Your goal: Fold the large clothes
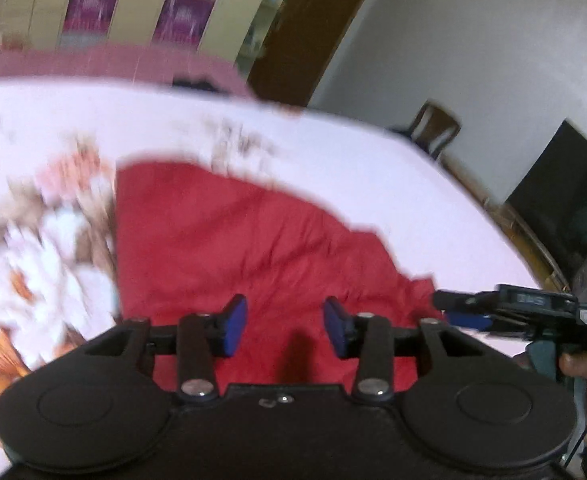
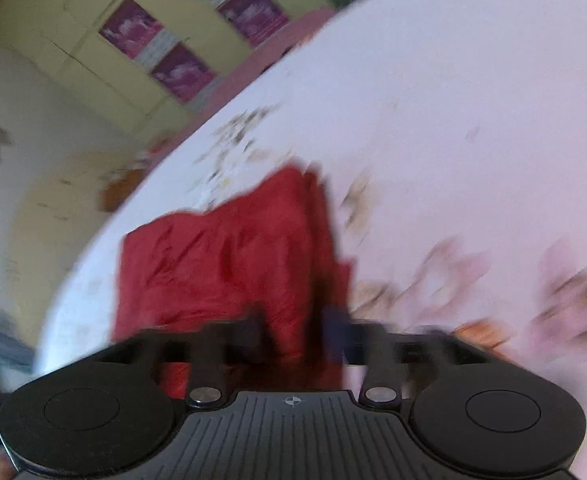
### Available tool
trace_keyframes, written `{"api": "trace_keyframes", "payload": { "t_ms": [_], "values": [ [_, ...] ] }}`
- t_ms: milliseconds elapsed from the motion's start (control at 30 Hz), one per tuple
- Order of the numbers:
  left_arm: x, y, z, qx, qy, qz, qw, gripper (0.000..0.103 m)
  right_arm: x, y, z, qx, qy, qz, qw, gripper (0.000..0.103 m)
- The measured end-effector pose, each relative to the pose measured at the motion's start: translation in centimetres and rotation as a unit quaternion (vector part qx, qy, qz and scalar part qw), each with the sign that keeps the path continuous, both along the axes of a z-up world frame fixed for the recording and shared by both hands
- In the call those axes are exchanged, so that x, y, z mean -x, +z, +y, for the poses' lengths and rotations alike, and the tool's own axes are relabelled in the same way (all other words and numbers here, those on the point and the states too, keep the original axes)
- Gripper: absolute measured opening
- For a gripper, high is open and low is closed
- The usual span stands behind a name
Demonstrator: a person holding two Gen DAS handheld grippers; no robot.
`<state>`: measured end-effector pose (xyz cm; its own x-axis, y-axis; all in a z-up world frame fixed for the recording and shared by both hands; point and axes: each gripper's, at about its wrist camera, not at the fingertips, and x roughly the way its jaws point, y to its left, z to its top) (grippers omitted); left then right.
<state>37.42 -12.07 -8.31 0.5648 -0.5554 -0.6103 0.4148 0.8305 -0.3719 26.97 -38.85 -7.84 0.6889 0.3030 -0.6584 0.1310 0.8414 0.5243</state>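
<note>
Lying on the floral bed sheet (image 1: 333, 152), the red garment (image 1: 253, 240) had bare sheet beyond its edges. The left claw (image 1: 285, 326) hovered open above it; the right claw (image 2: 293, 332) gripped red fabric.

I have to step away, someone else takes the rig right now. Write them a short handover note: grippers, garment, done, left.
Left gripper: open, nothing between its fingers, hovering above the red garment.
Right gripper: blurred by motion; red cloth lies between its fingers, but whether it is gripped cannot be told.
Garment: on the floral bedsheet, partly folded, its straight edge to the left in the left wrist view, wrinkled, corners uneven.
Left: confirm the right grip, take an edge with the left, finish folding.
</note>
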Motion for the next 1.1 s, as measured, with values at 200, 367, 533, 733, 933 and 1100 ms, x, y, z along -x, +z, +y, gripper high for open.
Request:
{"api": "trace_keyframes", "payload": {
  "t_ms": [200, 367, 533, 733, 933, 1100],
  "values": [
    [-4.8, -0.4, -0.1, -0.009, 0.026, 0.005, 0.9996, 0.042, -4.1, 2.0, 3.5, 0.067, 0.097, -0.013, 0.993, 0.026],
    [-7.8, -3.0, -1.9, -0.053, 0.019, 0.037, 0.9977, 0.043, -6.5, -2.5, 4.7, 0.110, 0.109, 0.052, 0.987, 0.026],
    [-7.8, -4.1, -2.4, -0.076, 0.011, 0.045, 0.9960, 0.042, -6.5, -4.3, 3.3, 0.083, 0.104, 0.062, 0.989, 0.026],
    [-0.7, 0.8, -0.4, -0.048, -0.002, -0.021, 0.9986, 0.040, -1.0, 2.7, 2.6, 0.087, 0.108, -0.015, 0.990, 0.026],
    [8.3, 1.5, -0.2, -0.034, -0.041, -0.020, 0.9984, 0.038, 5.5, 5.4, 5.0, 0.078, 0.177, -0.045, 0.980, 0.026],
    [10.7, -0.3, -1.3, -0.049, -0.046, -0.003, 0.9977, 0.038, 7.8, 4.0, 9.0, 0.124, 0.241, -0.038, 0.962, 0.026]
  ]
}}
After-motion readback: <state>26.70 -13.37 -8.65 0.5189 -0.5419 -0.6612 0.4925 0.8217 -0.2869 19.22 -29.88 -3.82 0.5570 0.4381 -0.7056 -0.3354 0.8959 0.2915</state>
